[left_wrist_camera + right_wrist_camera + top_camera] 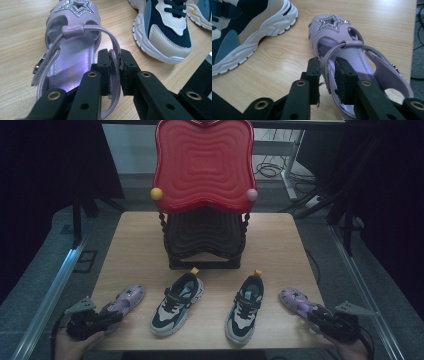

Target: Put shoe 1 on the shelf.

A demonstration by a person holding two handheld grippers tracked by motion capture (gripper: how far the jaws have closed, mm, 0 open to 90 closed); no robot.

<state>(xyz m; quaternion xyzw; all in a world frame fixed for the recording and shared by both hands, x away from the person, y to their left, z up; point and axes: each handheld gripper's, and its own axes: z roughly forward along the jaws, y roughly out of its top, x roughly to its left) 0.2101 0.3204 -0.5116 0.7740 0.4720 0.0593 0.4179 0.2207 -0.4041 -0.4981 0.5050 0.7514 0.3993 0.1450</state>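
High view: two grippers at the bottom corners, each on a purple sandal, with two sneakers between them.

At lower left of the high view the left gripper meets the left purple sandal; at lower right the right gripper meets the right purple sandal. The dark left sneaker and right sneaker lie between the sandals, before a black stand carrying a red wavy tray. Whether anything lies in the tray cannot be told. The left gripper view adds what the high view cannot: the jaws pressed onto the sandal's heel strap, pinching it, plus a glittery star on the toe and unreadable gold print on the insole. In the right gripper view the jaws straddle that sandal's heel strap; the far pad stands slightly off it, so a firm pinch cannot be told.
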